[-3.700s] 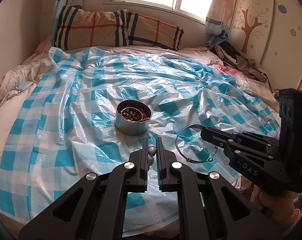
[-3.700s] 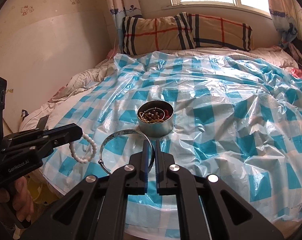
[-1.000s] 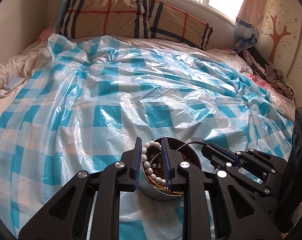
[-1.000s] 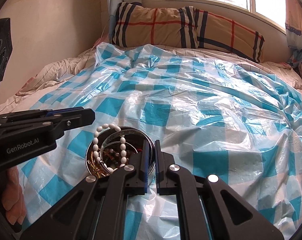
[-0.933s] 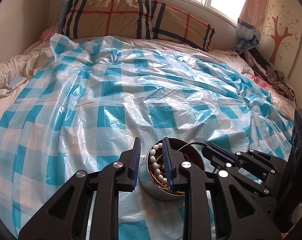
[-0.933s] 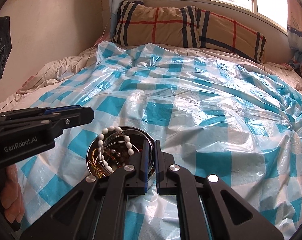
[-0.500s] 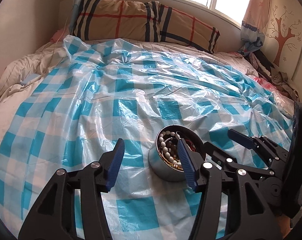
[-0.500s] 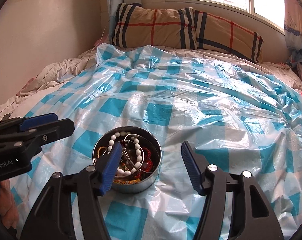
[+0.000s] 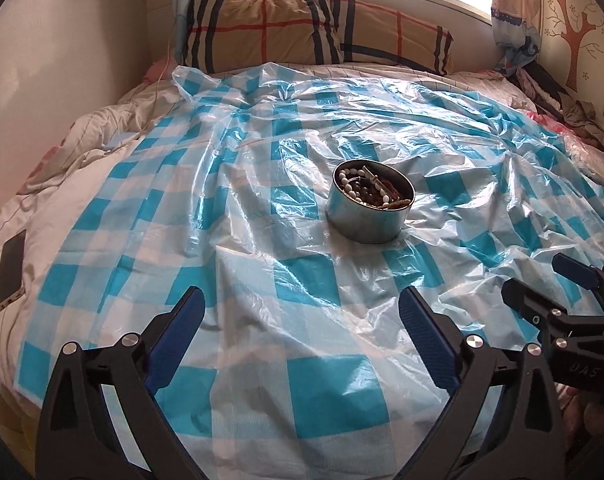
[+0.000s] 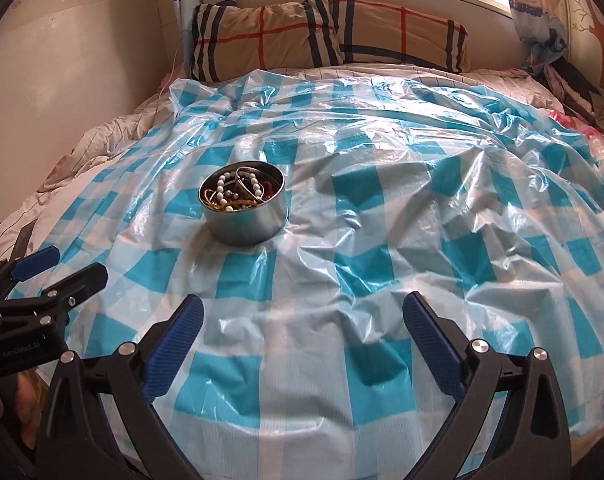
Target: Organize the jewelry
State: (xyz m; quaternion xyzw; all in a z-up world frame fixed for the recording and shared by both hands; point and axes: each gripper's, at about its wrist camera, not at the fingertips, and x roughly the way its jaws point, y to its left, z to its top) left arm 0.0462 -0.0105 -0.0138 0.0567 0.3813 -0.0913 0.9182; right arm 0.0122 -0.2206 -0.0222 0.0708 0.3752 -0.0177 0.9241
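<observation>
- Sitting a little above the middle of the left wrist view, the round silver metal tin (image 9: 369,211) rests upright on the blue-and-white checked plastic sheet (image 9: 302,280) spread over the bed; in the right wrist view it lies left of centre.
- Inside it a white bead bracelet (image 10: 226,190) lies on top of a thin silver bangle (image 10: 244,184) and a tangle of gold, red and dark bead pieces, all within the rim as far as the frames show.
- No loose jewelry shows on the sheet around the tin, so the collecting looks finished or close to it.
- Left tongs (image 9: 302,340) fill the bottom of their own view, spread wide with nothing between the blue pads; the jaws have just been opening.
- Right tongs (image 10: 302,340) stand the same way, well apart from the tin and empty, their jaws also just opened; they also show at the lower right edge of the left view.
- To end this step well, I judge both tools should draw away level and clear of the rim, since a snagged bead string would drag the bracelet out again.
- The crinkled sheet looks slippery and the bedding soft, so any nudge to the tin's wall could tip it.
- A striped tan pillow (image 9: 314,32) lies across the top of the frame under the window, and a dark flat phone-like slab (image 9: 11,272) sits at the left edge.
</observation>
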